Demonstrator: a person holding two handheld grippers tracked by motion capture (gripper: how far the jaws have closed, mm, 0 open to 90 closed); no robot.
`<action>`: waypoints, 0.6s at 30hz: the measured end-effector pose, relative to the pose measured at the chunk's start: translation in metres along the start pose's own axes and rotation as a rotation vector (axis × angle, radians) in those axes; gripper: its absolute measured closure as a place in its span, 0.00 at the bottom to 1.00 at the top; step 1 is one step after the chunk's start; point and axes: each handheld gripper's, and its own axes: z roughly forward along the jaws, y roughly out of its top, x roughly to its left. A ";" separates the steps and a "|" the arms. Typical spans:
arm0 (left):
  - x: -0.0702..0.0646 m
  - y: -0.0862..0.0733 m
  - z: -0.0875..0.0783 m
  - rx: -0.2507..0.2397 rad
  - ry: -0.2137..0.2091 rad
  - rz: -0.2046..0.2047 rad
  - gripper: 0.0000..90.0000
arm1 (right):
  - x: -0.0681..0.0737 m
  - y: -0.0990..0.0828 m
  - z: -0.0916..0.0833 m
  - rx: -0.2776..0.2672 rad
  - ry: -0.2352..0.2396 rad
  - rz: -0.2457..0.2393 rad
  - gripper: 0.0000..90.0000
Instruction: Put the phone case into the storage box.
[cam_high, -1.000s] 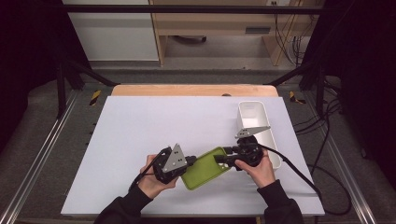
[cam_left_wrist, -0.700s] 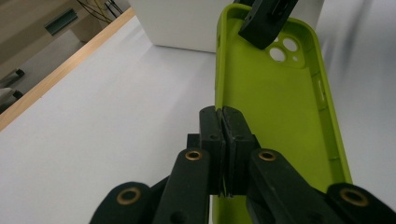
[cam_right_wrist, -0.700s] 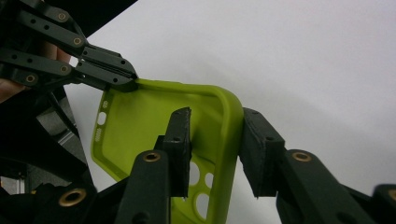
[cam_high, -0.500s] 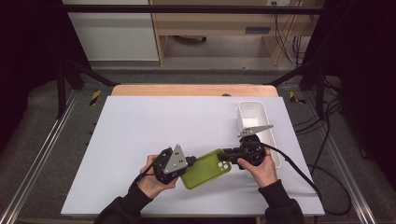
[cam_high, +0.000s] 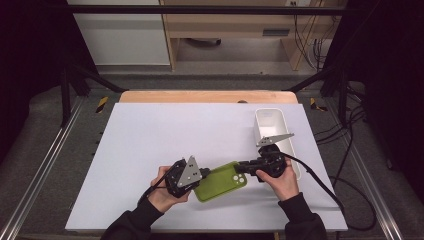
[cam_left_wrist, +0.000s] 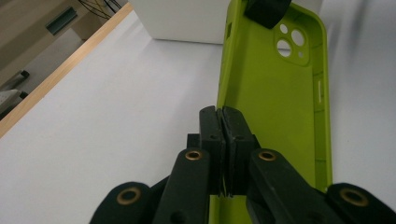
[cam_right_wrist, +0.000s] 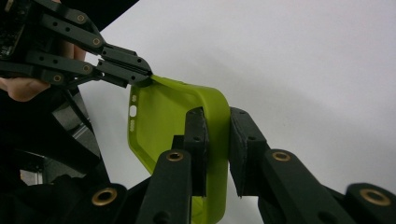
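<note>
A lime green phone case hangs just above the white table between my two grippers, its hollow side up. My left gripper is shut on the long side wall near the plain end; in the left gripper view the pads pinch that thin wall of the case. My right gripper has just been closing and now clamps the rounded wall by the camera holes. The right gripper view shows its jaws around the case, with the left gripper at the far end.
A white rectangular bin stands at the back right, just beyond my right hand, and appears in the left gripper view as a white box. The white table sheet spreads wide to the left and back. A wooden edge borders its far side.
The case has turned from tilted on edge to lying flatter, its camera holes now facing up. The right gripper's jaws have closed onto its end. Both hands stay where they were.
</note>
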 end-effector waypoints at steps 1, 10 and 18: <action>0.000 0.000 0.000 0.000 0.000 0.000 0.98 | 0.000 0.000 0.000 0.000 0.000 0.000 0.87; -0.001 0.000 0.001 -0.004 -0.004 0.001 0.98 | 0.001 0.000 -0.002 0.006 -0.002 0.019 0.88; -0.002 0.000 0.003 -0.003 -0.007 0.002 0.97 | 0.003 0.000 -0.005 -0.014 -0.010 0.023 0.88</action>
